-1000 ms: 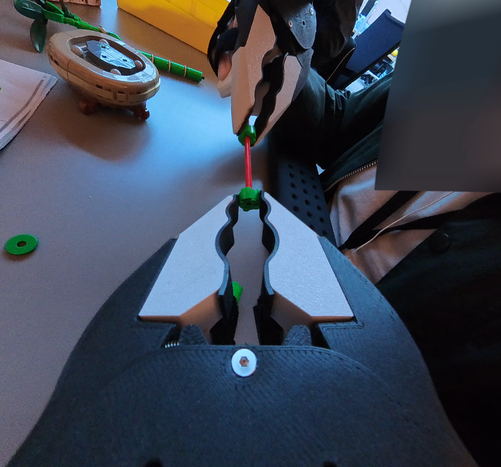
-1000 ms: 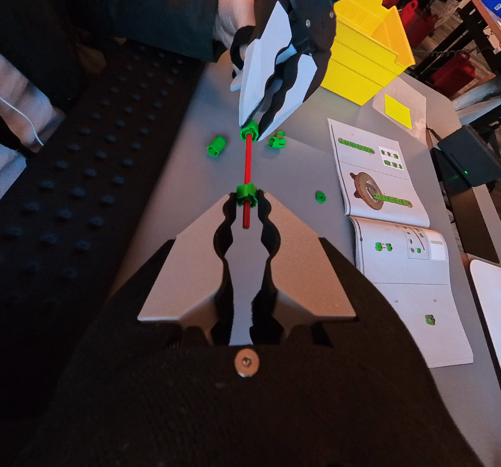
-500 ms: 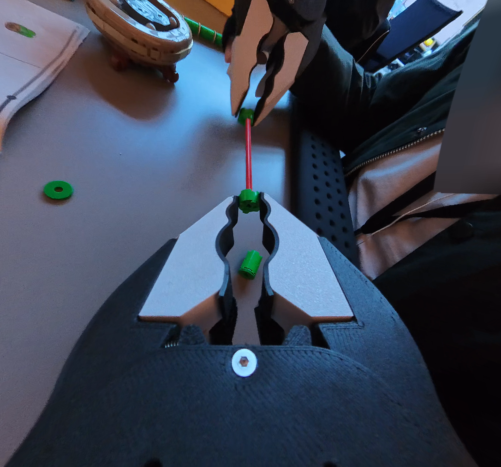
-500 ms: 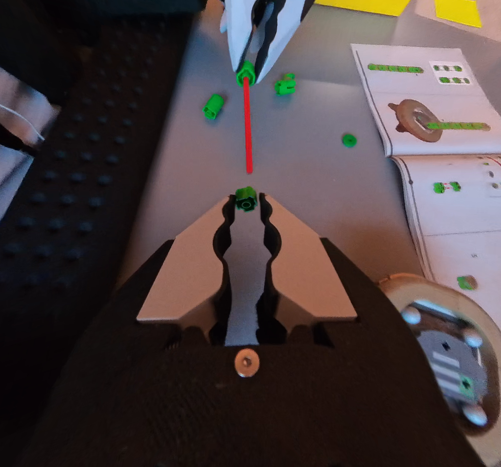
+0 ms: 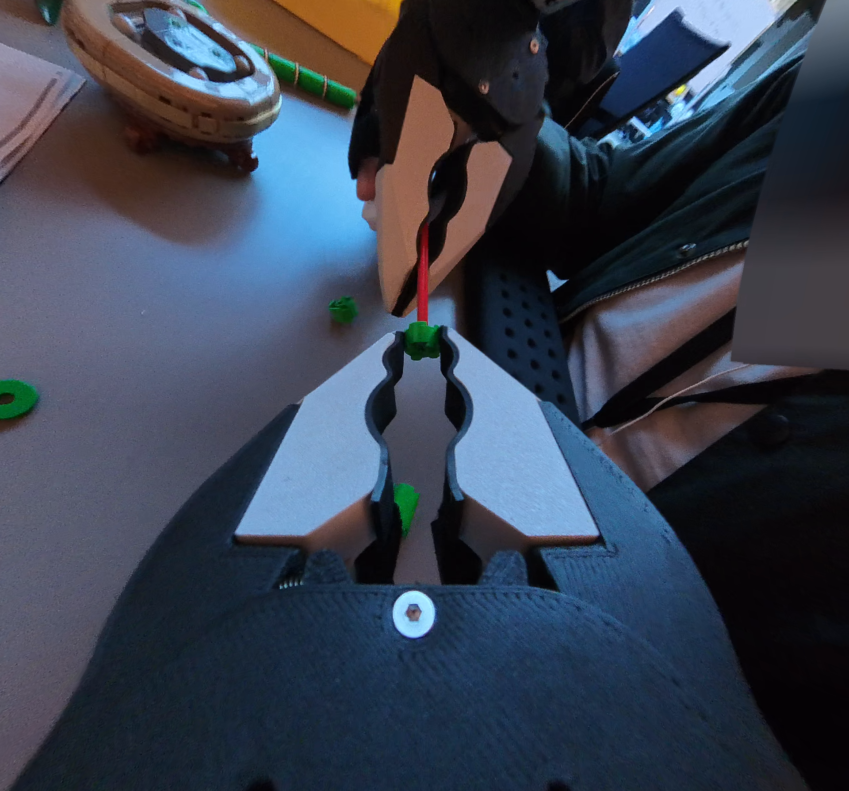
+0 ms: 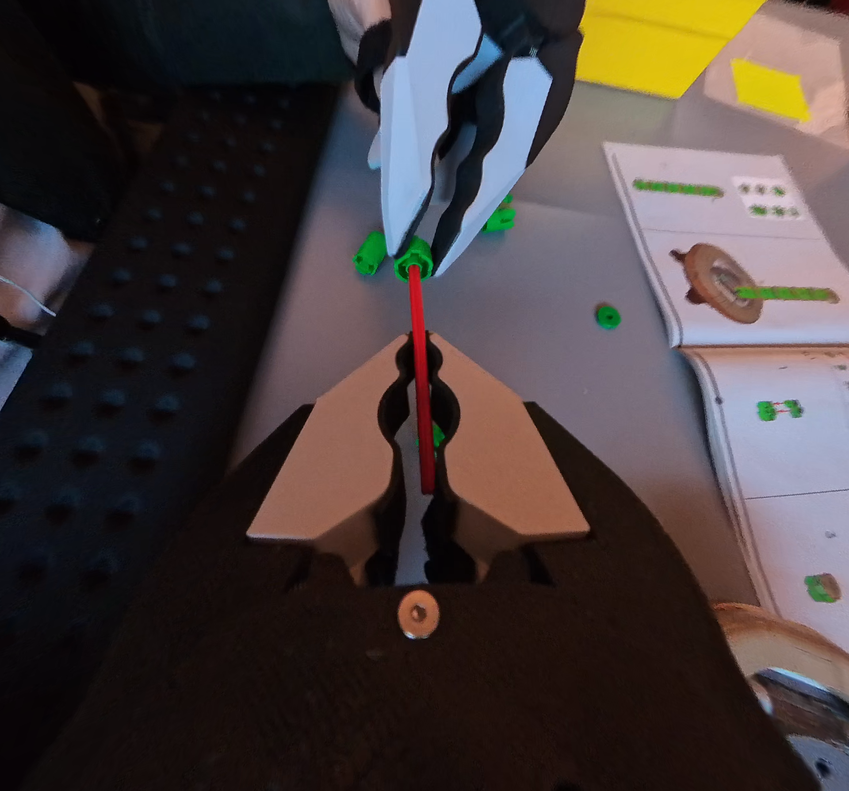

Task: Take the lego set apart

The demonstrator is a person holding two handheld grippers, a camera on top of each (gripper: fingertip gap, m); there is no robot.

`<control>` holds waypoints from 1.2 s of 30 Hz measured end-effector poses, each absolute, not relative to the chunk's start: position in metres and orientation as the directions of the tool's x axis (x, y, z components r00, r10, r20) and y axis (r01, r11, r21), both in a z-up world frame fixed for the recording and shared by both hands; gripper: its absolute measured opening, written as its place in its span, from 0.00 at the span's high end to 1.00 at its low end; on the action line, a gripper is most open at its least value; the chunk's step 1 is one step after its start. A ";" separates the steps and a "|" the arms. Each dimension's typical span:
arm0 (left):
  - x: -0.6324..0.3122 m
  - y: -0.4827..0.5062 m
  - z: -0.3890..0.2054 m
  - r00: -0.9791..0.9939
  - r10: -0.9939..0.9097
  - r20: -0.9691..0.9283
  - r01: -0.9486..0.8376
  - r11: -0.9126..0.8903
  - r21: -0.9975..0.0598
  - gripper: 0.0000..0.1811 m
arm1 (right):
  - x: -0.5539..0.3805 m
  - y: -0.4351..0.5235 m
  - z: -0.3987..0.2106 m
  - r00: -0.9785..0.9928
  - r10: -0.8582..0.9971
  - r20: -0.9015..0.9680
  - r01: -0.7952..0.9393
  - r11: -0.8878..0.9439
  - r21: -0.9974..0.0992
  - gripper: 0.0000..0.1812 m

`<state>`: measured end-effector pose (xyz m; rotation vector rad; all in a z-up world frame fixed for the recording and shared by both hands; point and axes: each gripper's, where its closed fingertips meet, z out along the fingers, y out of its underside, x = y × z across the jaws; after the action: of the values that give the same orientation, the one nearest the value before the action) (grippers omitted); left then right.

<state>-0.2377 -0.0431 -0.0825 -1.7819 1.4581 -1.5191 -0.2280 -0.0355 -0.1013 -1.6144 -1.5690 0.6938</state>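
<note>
Grey bench (image 6: pixel 542 355), matt and smooth, bounded on one side by a black perforated panel (image 6: pixel 138 309). Beyond the edge: a seated person in a dark jacket (image 5: pixel 643 199). On the far part of the bench: yellow bin (image 6: pixel 666 10); open instruction booklet (image 6: pixel 758 378) lying flat; round tan lego model (image 5: pixel 174 75) on small dark feet; green segmented stalk (image 5: pixel 312 79) lying behind the model. Loose green pieces on the bench: flat ring (image 5: pixel 14 397), small knobbed piece (image 5: pixel 343 309), short cylinder (image 6: pixel 369 253), small round bush (image 6: pixel 607 316). Left tongs (image 5: pixel 421 340): clamped on a green connector (image 5: pixel 421 341) at the tips, held above the bench. Right tongs (image 6: pixel 419 340): closed on a red rod (image 6: pixel 421 392), which runs back between the fingers. Rod and connector joined, forming a straight line between the two tongs, near the bench edge. One more green piece (image 5: pixel 404 507) lies on the bench under the left tongs.
</note>
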 end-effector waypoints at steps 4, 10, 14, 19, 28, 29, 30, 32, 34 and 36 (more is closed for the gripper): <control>-0.237 -0.038 -0.079 -0.110 -0.862 0.494 -0.430 -0.407 -0.806 0.92 | -0.230 -0.033 -0.101 0.121 0.983 0.135 0.582 0.040 -0.812 0.92; -0.236 -0.041 -0.082 -0.121 -0.844 0.522 -0.442 -0.425 -0.790 0.92 | -0.233 -0.038 -0.089 0.094 0.986 0.139 0.494 0.075 -0.866 0.95; -0.237 -0.046 -0.071 -0.175 -0.819 0.546 -0.405 -0.445 -0.799 0.93 | -0.233 -0.043 -0.076 0.075 0.994 0.084 0.419 0.045 -0.907 0.99; -0.234 -0.052 -0.069 -0.195 -0.819 0.539 -0.408 -0.432 -0.804 0.92 | -0.229 -0.048 -0.075 0.045 0.994 0.096 0.436 0.067 -0.898 0.98; -0.284 -0.001 -0.081 0.048 -0.848 0.527 -0.372 -0.505 -0.779 1.00 | -0.163 -0.015 -0.064 0.229 0.969 0.091 0.435 -0.018 -0.900 0.99; -0.290 0.003 -0.057 -0.017 -0.820 0.572 -0.264 -0.549 -0.793 1.00 | -0.158 -0.017 -0.047 0.218 0.976 0.025 0.347 -0.054 -0.936 0.99; -0.289 0.003 -0.045 -0.045 -0.839 0.543 -0.214 -0.523 -0.825 1.00 | -0.159 -0.019 -0.040 0.207 0.978 0.024 0.323 -0.045 -0.945 0.99; -0.271 -0.005 -0.043 -0.048 -0.901 0.431 -0.206 -0.413 -0.887 1.00 | -0.172 -0.022 -0.045 0.177 0.984 0.029 0.328 -0.031 -0.944 0.98; -0.242 -0.021 -0.044 -0.072 -0.913 0.403 -0.229 -0.378 -0.897 0.74 | -0.186 -0.025 -0.052 0.141 0.988 -0.056 0.328 -0.100 -0.939 0.98; -0.218 -0.034 -0.049 -0.085 -0.918 0.386 -0.273 -0.351 -0.896 0.73 | -0.198 -0.030 -0.050 0.107 0.992 -0.065 0.303 -0.094 -0.948 0.98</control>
<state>-0.2182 -0.0345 -0.0487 -1.6242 1.3020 -1.4688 -0.1975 -0.0301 -0.0504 -1.5420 -1.3212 1.0314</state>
